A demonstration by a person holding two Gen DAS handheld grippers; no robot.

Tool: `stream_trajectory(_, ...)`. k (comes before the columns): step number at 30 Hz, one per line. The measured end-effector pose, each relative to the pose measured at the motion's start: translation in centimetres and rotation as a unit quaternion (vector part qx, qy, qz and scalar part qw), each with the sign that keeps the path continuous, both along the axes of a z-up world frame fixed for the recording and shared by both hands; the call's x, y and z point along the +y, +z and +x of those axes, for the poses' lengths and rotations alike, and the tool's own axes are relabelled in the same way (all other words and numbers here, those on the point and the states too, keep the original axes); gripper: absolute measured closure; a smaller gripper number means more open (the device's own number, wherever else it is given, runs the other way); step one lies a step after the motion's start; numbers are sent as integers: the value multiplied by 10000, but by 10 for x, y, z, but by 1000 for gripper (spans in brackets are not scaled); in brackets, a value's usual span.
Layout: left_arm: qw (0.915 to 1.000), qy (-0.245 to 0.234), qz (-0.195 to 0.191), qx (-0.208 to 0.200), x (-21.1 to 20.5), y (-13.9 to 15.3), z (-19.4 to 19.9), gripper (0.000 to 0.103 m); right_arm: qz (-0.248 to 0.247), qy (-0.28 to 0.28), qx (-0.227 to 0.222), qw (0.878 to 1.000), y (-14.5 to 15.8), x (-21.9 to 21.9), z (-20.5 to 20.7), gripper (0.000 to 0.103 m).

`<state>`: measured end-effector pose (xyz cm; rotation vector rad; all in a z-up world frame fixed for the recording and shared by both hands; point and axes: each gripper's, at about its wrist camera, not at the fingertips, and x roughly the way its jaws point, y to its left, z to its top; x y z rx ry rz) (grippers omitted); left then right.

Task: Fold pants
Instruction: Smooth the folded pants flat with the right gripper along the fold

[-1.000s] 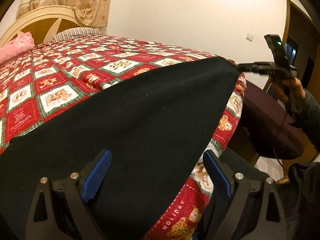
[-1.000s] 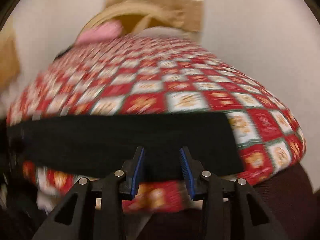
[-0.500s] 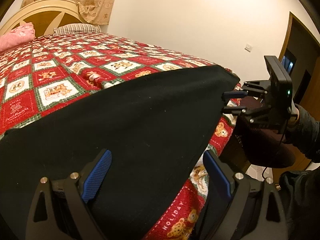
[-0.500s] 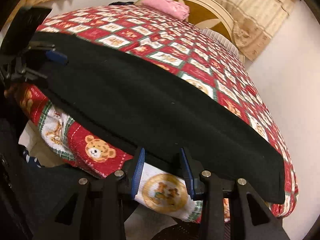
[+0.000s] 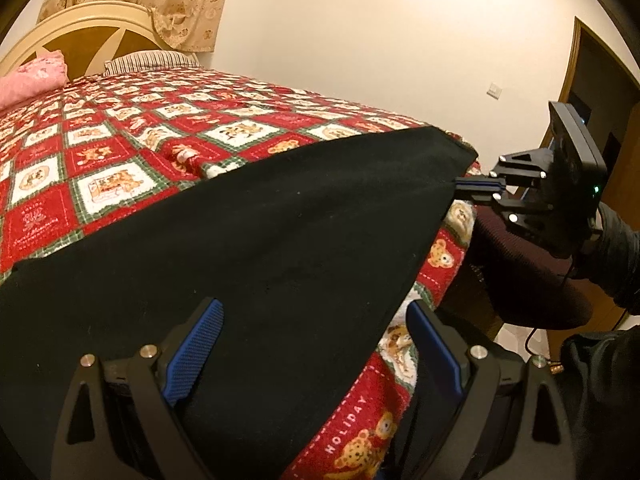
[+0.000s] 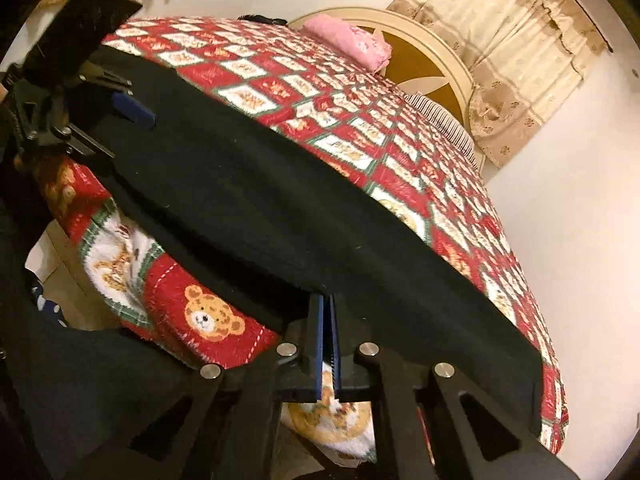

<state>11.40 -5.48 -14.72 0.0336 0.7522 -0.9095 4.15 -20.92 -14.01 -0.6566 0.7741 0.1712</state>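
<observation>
The black pants (image 5: pixel 248 248) lay spread flat along the near edge of the bed (image 5: pixel 120 152), on its red holiday blanket (image 5: pixel 360 412), with their near hem running just along the drop of the mattress. My right tool (image 6: pixel 328 312) had its blue pads pressed together on the near edge of the cloth, and from the left wrist view I could see it pinching the far right corner region of the pants, where the fabric pulled into a small peak. My left tool (image 5: pixel 312 348) stood with its pads spread wide, the near left part of the pants between them but not gripped; whether the pads touched the cloth I could not tell.

I judged the pants to be soft, light and limp, a knit or fleece with a matte nap that would cling a little to the towelling blanket rather than slide. They would sag between two holds and carry no shape of their own, so one pinch alone would drag them into a bunch. The sensible place for the left tool seemed to me the near edge at the left end, matching the right hold, taking both layers at the hem so the edge could be lifted straight.
</observation>
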Motion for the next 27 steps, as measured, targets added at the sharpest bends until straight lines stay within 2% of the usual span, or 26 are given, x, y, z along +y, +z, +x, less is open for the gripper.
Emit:
stream_trajectory(2,10000,-41,-5,1,0,0,-2,8,-61,7,59,10000,-2,1,-7,101)
stream_trajectory(7,9998,-180,89,-50,0,0,-13,8,-239,-23,315,9992,-30,1,-6,101)
stream_trajectory(13,9990,-361,246,-113,0,-3,-26,3,-233,37,208,9995,-25,0,-6,98)
stream_trajectory(14,9990,-361,238,-114,0,-3,-27,2,-214,10,290,9993,-25,0,-5,94)
stream_trajectory(15,9991,-357,188,-90,1,-4,-28,1,-160,-36,307,9994,-24,-1,-6,89)
stream_trajectory(16,9993,-352,129,-71,2,-4,-29,0,-58,-108,295,9995,-23,-4,-6,73)
stream_trajectory(17,9993,-346,118,-85,2,-4,-30,0,47,-176,340,9993,-24,-6,-6,65)
stream_trajectory(20,9993,-311,136,-133,1,-3,-33,0,509,-444,444,9967,-18,-17,-8,65)
stream_trajectory(23,9997,-223,23,-42,5,1,-31,0,832,-822,303,9927,-5,-39,-8,65)
stream_trajectory(27,10000,11,-31,-82,9,4,-25,0,1360,-1767,-78,9748,22,-98,1,65)
